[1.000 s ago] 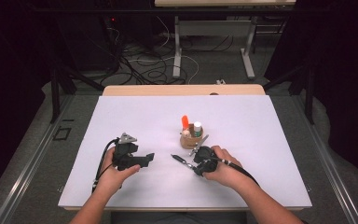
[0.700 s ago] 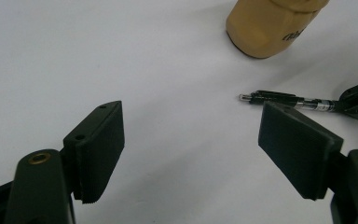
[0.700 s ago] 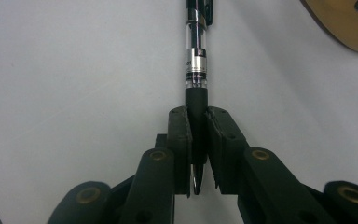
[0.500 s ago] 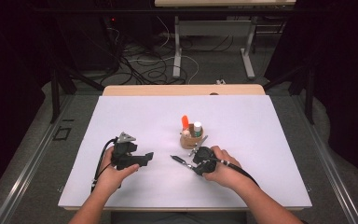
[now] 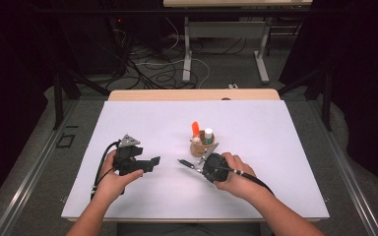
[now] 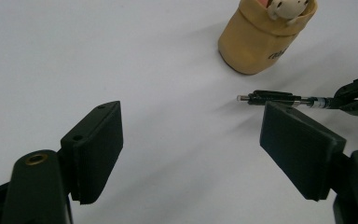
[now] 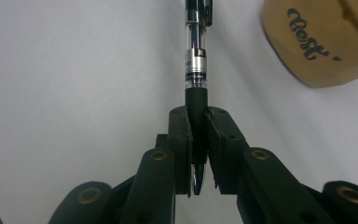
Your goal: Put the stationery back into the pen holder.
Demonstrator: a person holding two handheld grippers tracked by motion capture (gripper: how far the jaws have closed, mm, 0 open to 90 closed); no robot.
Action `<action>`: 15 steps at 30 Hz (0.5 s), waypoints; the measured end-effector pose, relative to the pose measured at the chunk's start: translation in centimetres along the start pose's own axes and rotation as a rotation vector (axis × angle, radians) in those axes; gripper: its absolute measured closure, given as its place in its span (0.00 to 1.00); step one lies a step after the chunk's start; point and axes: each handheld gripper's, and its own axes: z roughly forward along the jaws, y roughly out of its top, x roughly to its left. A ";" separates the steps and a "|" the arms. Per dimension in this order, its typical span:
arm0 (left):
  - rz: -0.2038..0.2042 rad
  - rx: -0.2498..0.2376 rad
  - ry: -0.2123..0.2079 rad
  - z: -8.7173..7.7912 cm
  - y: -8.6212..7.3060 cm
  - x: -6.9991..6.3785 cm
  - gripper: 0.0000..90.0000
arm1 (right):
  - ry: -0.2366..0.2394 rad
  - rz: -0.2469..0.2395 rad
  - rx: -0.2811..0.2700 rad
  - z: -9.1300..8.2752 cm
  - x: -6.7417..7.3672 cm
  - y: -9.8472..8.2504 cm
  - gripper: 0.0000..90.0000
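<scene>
White sheeting covers the table (image 5: 275, 147) across the middle of the high view, with dark floor and tangled cables in the upper part of the frame. Nearest the bottom edge, two forearms come in, cut off by the frame. At lower left the left gripper (image 5: 150, 162) sits in a hand, its cable looping down beside the wrist; in the left gripper view its jaws stand wide apart over bare white surface with nothing between them. At lower right of centre the right gripper (image 5: 193, 167) is clamped on a pen (image 5: 184, 163), which points toward the left of the frame. In the right gripper view the pads (image 7: 179, 135) press on the pen's black grip section, the clear barrel and silver ring run straight up from the jaws, and the far end is cut off by the top edge. In the left gripper view the pen (image 6: 275, 98) shows at right centre, partly hidden behind the near jaw. Just beyond the pen stands a tan cup (image 5: 200, 147), holding an orange item (image 5: 195, 129) and a white-capped item (image 5: 208, 132) too small to make out; its lettering is only partly readable in the right gripper view, at upper right, where the cup (image 7: 326, 46) is cropped.
</scene>
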 end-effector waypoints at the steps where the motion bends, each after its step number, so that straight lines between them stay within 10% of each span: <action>1: 0.001 0.001 -0.006 -0.1 0.1 -0.1 0.24 | -0.010 -0.021 -0.002 -0.2 0.0 0.0 0.89; 15: 0.039 -0.004 -0.026 -0.5 0.8 -0.7 0.24 | -0.233 -0.443 -0.043 -2.5 1.6 -0.6 0.89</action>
